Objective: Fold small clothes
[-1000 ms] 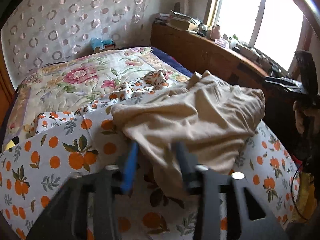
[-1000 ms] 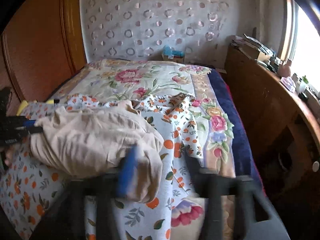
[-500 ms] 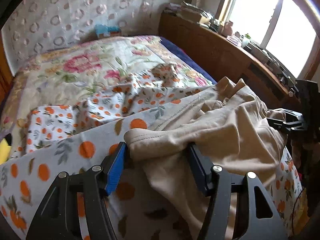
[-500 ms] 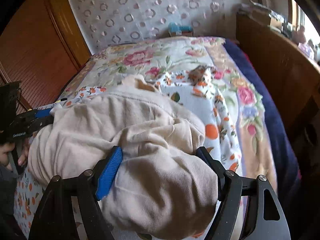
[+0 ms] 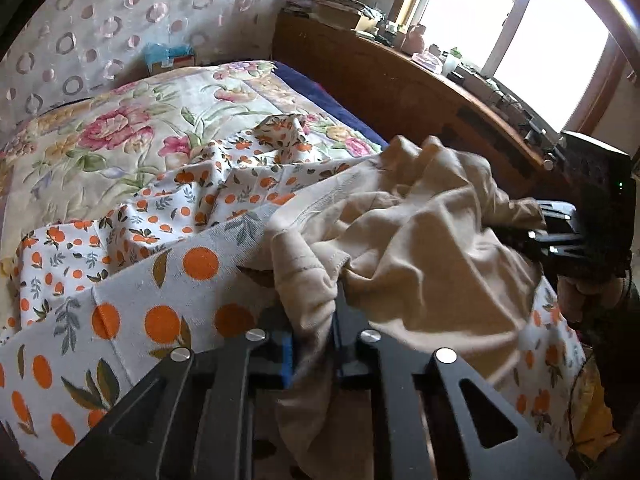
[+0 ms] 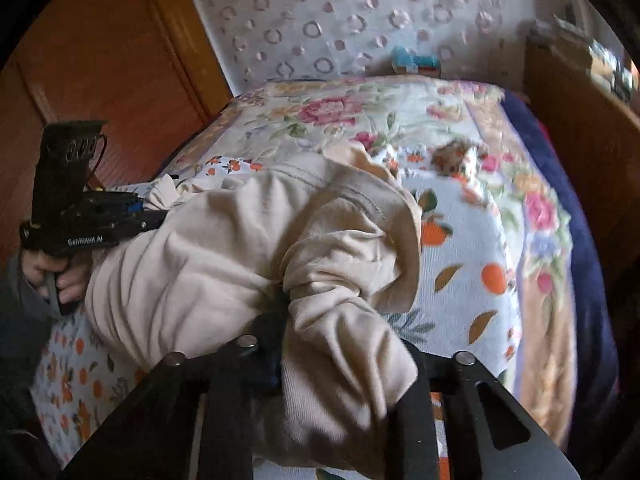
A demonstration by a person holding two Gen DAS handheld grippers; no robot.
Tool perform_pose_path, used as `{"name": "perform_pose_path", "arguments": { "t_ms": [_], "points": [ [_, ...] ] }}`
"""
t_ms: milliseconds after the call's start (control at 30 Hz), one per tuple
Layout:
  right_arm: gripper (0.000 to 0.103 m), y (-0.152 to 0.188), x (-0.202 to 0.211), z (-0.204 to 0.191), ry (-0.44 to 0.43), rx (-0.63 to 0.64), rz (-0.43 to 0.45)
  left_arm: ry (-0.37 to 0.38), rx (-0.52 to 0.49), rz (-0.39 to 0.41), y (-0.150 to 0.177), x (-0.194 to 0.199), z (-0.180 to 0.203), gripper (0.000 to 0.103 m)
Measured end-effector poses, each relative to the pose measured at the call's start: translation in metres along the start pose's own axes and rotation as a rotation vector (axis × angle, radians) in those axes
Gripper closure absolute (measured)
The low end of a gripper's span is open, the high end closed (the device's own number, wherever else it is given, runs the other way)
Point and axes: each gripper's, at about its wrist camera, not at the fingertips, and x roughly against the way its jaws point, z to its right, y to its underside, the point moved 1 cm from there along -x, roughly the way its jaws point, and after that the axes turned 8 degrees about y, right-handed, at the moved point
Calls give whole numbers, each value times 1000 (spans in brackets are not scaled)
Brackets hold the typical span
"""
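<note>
Bedding covers the work surface: a floral quilt (image 5: 120, 120) is overlaid near the cameras by an orange-print sheet (image 5: 160, 280). Dotted wallpaper (image 6: 320, 12) is seen behind the bed, a wooden headboard (image 5: 400, 88) with a cluttered ledge on one side, and a bright window (image 5: 540, 40) above it.

A beige garment (image 5: 420, 240) is bunched on the orange-print sheet, between the two grippers. In the left wrist view, the left gripper (image 5: 312, 344) is closed on a gathered hem of the garment; the cloth is pinched between the blue pad and the black finger and hangs below them. In the same view, the right gripper (image 5: 560, 236) is seen at the far edge of the garment, with cloth drawn into it.

In the right wrist view, the right gripper (image 6: 340, 360) is clamped on a thick roll of the garment (image 6: 240, 260); one finger is hidden by cloth. The left gripper (image 6: 120, 216) is seen at the opposite end, touching the garment, held by a hand (image 6: 60, 276)
</note>
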Motion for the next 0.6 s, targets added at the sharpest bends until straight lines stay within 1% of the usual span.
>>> {"name": "perform_pose_path", "arguments": {
  "t_ms": [67, 100, 200, 267, 367, 400, 467, 500, 600],
  "points": [
    [81, -6, 14, -4, 28, 30, 50, -5, -1, 72, 4, 24, 7, 90],
    [81, -9, 22, -8, 42, 48, 80, -4, -5, 94, 6, 34, 11, 90],
    [81, -24, 48, -27, 51, 125, 156, -13, -14, 211, 19, 86, 29, 90],
    [81, -38, 62, -44, 40, 188, 191, -29, -15, 279, 30, 122, 38, 90],
    [81, -58, 74, -74, 21, 270, 235, -63, 11, 363, 50, 170, 39, 90],
    [81, -66, 76, -86, 8, 301, 250, -87, 27, 391, 62, 190, 36, 90],
    [81, -81, 77, -113, -20, 369, 276, -142, 48, 428, 81, 217, 30, 90],
    [81, -89, 75, -129, -37, 403, 283, -187, 70, 451, 96, 234, 23, 90],
    [81, -111, 62, -181, -111, 511, 309, -271, 128, 494, 130, 266, 6, 90]
  ]
}}
